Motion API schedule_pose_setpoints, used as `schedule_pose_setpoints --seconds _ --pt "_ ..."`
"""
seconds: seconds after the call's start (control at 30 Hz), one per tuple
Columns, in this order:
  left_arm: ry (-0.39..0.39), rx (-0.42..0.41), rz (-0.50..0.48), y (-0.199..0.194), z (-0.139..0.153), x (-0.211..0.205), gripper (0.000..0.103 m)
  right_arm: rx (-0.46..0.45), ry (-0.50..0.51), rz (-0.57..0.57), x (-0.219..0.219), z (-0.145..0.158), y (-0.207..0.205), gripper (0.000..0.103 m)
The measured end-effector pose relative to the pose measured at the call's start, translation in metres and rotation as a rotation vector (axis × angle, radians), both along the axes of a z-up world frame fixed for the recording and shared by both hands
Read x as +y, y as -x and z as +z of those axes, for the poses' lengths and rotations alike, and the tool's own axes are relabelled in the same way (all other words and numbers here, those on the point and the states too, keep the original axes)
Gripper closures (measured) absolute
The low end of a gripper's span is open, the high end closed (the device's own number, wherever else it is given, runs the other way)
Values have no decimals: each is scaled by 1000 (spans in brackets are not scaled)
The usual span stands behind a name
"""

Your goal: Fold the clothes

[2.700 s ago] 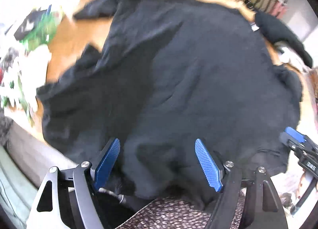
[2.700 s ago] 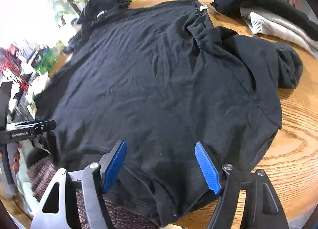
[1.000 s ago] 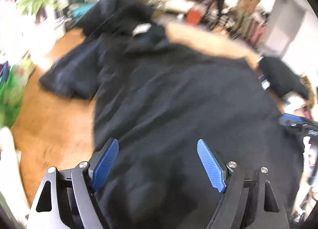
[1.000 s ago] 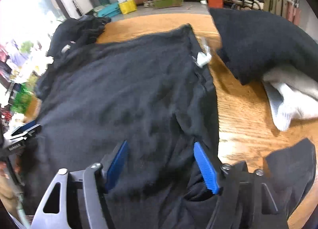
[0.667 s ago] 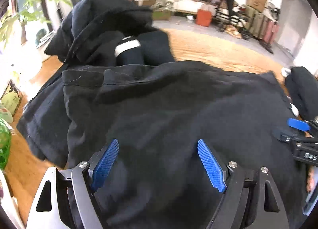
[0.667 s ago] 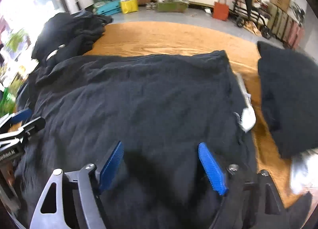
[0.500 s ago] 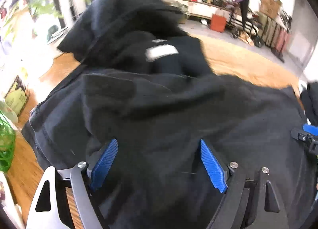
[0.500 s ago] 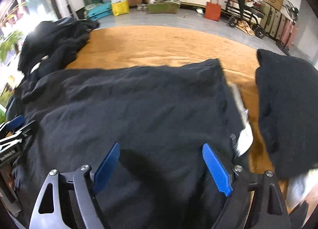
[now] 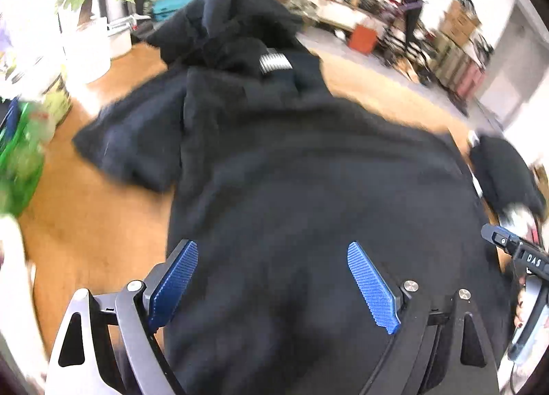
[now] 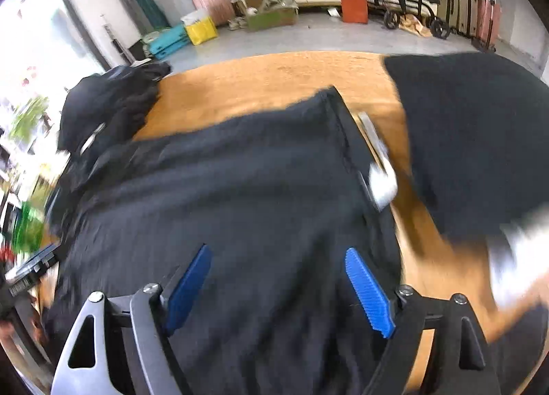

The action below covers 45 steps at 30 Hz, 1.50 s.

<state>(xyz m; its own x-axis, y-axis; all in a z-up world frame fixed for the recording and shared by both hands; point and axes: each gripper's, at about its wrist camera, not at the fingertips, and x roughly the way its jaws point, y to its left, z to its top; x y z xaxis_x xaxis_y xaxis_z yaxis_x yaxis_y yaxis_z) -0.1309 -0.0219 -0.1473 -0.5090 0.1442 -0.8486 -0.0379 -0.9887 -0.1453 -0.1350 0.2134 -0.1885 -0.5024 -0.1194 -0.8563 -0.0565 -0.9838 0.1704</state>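
Left wrist view: the left gripper point(image 9: 274, 278) is held spread wide above the black shirt point(image 9: 308, 189). Likewise, the right gripper point(image 10: 278, 281) is held agape over it, nothing clasped.

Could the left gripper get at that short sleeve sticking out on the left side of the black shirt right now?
Probably yes. The left gripper is open over the black shirt, and the sleeve lies flat on bare table with nothing between.

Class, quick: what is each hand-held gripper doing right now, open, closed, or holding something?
Left hand-held gripper: open, above the black shirt, holding nothing.
Right hand-held gripper: open, above it too, holding nothing.
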Motion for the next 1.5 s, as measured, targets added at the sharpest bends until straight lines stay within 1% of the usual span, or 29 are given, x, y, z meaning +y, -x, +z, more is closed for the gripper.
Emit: schedule_pose_setpoints --seconds 0.07,0.17,0.23,0.27,0.3,0.37,0.4,0.43,0.47,0.5,0.53,0.6,0.63,0.7,0.77,0.83,0.9,0.93,1.0,1.03,1.13,1.2,1.27,1.3,1.33,1.4,1.43,1.5 --pt "-9 -33 -20 -34 -6 7 13 3 -9 28 1 -1 -41 18" --pt "-12 -75 -34 -72 -17 17 13 -16 -28 44 8 -11 -109 17" --pt "4 -81 -21 -95 -22 29 13 13 -108 63 7 -14 -142 17" --pt "21 -78 -4 -104 -23 35 14 17 -129 71 8 -16 -152 17" --pt "31 -64 5 -113 -20 41 14 23 -135 69 10 -17 -159 17" --pt "33 -22 8 -136 -8 50 14 22 -124 49 15 -12 -167 24" --pt "30 10 -2 -150 0 53 14 42 -98 44 14 -2 -173 28" --pt "31 43 -13 -161 7 56 14 74 -66 40 12 11 -180 25" --pt "51 76 -21 -175 15 60 13 107 -36 36 10 23 -187 22" --pt "75 90 -25 -183 18 64 13 141 -5 32 9 34 -194 13" --pt "88 94 -25 -192 18 66 13 154 13 29 6 41 -199 12" --pt "82 84 -21 -203 14 68 13 112 -8 57 -4 38 -208 12" --pt "75 77 -23 -206 12 68 13 86 -37 70 -9 31 -212 12" --pt "85 72 -20 -219 9 70 13 35 -94 83 -15 14 -220 12" --pt "96 86 -20 -230 13 71 13 -13 -115 64 -13 -1 -232 13" --pt "90 96 -14 -233 14 71 13 -56 -100 64 -12 -16 -240 11" --pt "84 101 -8 -233 13 72 13 -62 -161 92 -15 -20 -247 11" --pt "79 108 -10 -231 12 72 13 -55 -171 99 -15 -20 -249 11" --pt "75 132 -15 -225 11 74 13 -56 -134 90 -10 -17 -250 12" --pt "82 129 -11 -219 6 74 13 -47 -105 81 -7 -14 -251 14" --pt "100 89 2 -201 -8 76 13 -5 -43 76 -5 -7 -252 14" --pt "99 16 16 -192 -26 75 13 24 -16 88 -10 -7 -243 14" --pt "135 14 -2 -199 -33 79 13 5 -55 98 -19 -15 -236 14" --pt "156 20 -14 -203 -36 81 13 1 -62 102 -20 -15 -234 12" --pt "160 13 -30 -207 -36 82 13 2 -60 105 -20 -13 -234 11" --pt "150 -16 -62 -212 -36 82 13 2 -57 112 -20 -9 -232 10" --pt "134 -26 -71 -212 -34 81 13 3 -55 116 -20 -7 -231 9" --pt "44 -18 -80 -205 -22 69 13 3 -52 123 -21 -3 -230 10"
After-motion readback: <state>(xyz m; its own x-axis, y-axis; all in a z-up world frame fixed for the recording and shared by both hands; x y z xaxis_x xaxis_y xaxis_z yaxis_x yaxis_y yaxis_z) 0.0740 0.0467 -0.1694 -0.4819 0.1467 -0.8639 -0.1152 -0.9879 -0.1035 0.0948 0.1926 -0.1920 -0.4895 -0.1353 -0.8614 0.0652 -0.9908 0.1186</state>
